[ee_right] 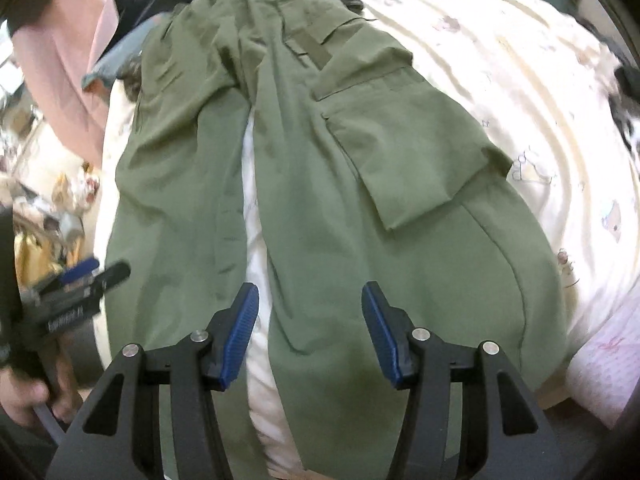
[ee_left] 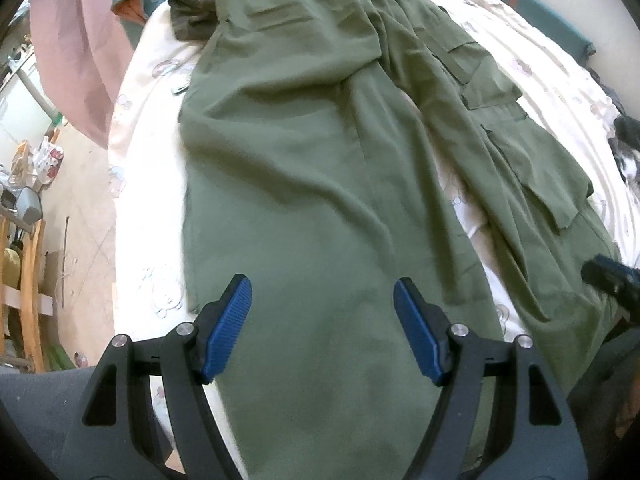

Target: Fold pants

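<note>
Nearest in the left wrist view, the left gripper hangs above the lower part of one trouser leg. Its jaws stand apart, the blue pads are bare, and no cloth is between them. In the right wrist view the right gripper is the same: spread jaws, nothing pinched, over the other leg and the strip of bedding that shows between the two legs.

The green pants lie flat on the white quilt of a bed, the leg ends near the cameras and the waist far from them. The two legs part from each other below the crotch, so a narrow wedge of quilt is visible between them. On the outer side of the leg under the right gripper there is a cargo pocket with its flap down; whether something is inside I cannot tell.

Beside the pants, at the left edge of the right wrist view, a hand holds the handle of the left gripper. At the right bottom edge of the quilt lies a pink patterned cloth.

Beyond the waist of the pants a dark crumpled garment lies on the quilt, and behind it a pink curtain-like cloth hangs. Past the quilt edge on that side, a wooden chair stands on the floor.
</note>
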`<state>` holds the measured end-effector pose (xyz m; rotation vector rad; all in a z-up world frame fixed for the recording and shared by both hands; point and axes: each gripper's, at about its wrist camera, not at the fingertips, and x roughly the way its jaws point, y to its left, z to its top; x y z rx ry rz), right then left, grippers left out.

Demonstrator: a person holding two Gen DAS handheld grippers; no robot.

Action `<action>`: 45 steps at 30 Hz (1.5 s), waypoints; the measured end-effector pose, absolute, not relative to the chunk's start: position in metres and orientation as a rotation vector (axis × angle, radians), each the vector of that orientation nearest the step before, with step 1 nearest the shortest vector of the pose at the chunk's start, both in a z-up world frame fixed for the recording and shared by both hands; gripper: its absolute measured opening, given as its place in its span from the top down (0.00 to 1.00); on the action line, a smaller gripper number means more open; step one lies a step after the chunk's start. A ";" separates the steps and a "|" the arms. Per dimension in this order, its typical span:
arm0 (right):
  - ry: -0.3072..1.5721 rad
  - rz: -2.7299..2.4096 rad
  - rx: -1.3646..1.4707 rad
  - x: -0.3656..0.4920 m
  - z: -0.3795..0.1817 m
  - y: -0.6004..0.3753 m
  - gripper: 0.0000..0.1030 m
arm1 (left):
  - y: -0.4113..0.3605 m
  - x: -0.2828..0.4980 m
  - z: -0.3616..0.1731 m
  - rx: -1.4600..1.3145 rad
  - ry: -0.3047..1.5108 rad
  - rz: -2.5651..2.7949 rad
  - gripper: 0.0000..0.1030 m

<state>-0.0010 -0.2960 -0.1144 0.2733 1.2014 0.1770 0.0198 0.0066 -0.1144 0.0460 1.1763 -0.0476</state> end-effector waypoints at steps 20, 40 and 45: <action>1.087 0.166 0.485 0.013 -0.102 -0.307 0.46 | 0.035 0.028 -0.083 0.089 1.102 0.106 0.32; 1.319 -0.066 0.221 0.039 -0.096 -0.384 0.45 | 0.024 0.026 -0.093 0.024 1.082 -0.064 0.32; 1.428 -0.223 0.195 0.039 -0.150 -0.396 0.45 | 0.032 0.025 -0.088 -0.014 1.075 -0.070 0.31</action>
